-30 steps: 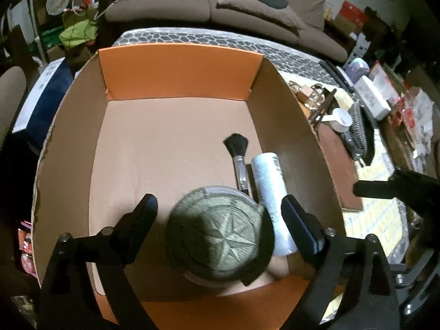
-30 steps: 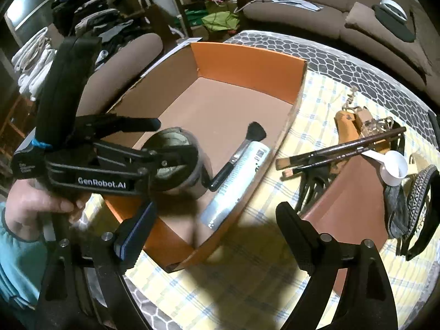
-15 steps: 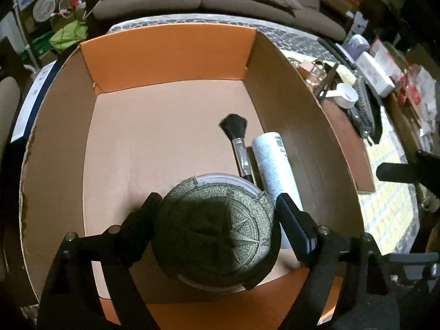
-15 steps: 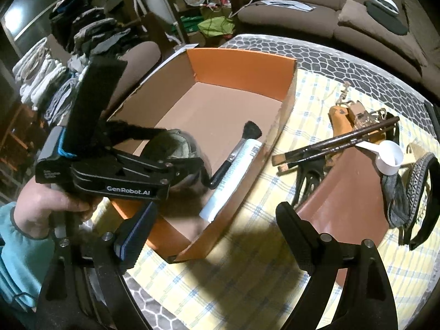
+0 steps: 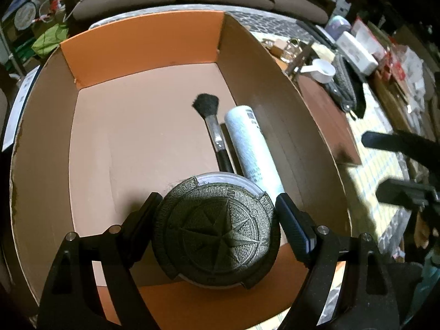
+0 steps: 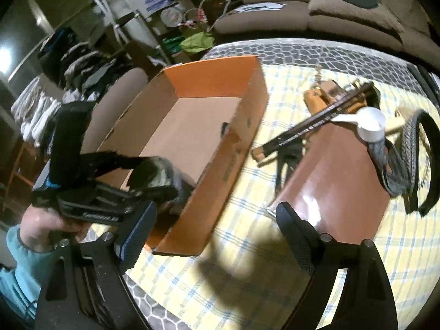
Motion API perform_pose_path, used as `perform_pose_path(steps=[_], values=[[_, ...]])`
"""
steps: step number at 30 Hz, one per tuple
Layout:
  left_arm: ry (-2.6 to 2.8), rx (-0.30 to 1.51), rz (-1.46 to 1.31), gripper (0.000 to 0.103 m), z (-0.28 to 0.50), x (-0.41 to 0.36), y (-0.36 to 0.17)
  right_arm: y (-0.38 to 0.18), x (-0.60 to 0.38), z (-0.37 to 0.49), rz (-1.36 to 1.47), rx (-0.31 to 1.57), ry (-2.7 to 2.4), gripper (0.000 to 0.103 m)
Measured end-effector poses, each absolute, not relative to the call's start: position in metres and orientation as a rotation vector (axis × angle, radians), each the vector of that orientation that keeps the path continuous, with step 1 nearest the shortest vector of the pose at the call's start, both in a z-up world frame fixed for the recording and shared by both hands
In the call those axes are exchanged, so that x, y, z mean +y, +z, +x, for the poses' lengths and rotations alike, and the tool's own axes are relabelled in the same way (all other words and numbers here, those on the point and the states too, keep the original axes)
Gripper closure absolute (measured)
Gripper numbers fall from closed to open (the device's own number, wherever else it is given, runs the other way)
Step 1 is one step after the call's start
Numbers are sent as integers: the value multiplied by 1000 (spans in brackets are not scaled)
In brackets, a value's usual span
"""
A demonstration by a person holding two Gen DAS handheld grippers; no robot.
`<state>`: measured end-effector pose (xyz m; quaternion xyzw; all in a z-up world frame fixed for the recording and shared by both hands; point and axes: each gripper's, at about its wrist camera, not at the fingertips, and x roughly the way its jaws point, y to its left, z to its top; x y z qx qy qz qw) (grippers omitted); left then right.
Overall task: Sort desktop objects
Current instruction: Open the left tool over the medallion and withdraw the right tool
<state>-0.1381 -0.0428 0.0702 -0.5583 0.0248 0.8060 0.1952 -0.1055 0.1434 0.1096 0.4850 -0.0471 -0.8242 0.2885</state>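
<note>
At lower centre, the left claw (image 5: 217,217) clamps a compass-lidded jar (image 5: 217,233) over the cardboard box (image 5: 143,41); lowered carelessly, it could crush the brush (image 5: 213,126). Right claw (image 6: 217,229) stands apart, empty.

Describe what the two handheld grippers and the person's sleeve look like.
Both are black plastic tools. The left gripper has two angular arms with silver screws, and its right finger carries a blue textured pad. The right gripper is built the same, with a blue pad on its left finger. From the right wrist view, the left tool's body shows blurred white lettering, and the sleeve is teal.
</note>
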Motion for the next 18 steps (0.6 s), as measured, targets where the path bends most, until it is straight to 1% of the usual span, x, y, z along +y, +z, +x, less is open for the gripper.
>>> perform_pose_path(steps=[5,10,14,16,18], values=[[2246,112,-1563,21,-132,-39,71,109,155,-106,1291,-141,-2255,13],[2236,107,-1576,21,-131,-40,71,106,167,-112,1305,-163,-2322,13],[2260,100,-1577,20,-127,-44,76,100,184,-116,1309,-236,-2363,13],[2266,32,-1535,10,-124,-51,85,98,194,-117,1309,-269,-2388,13],[2269,-90,-1465,6,-122,-61,98,96,202,-117,1314,-296,-2411,13]])
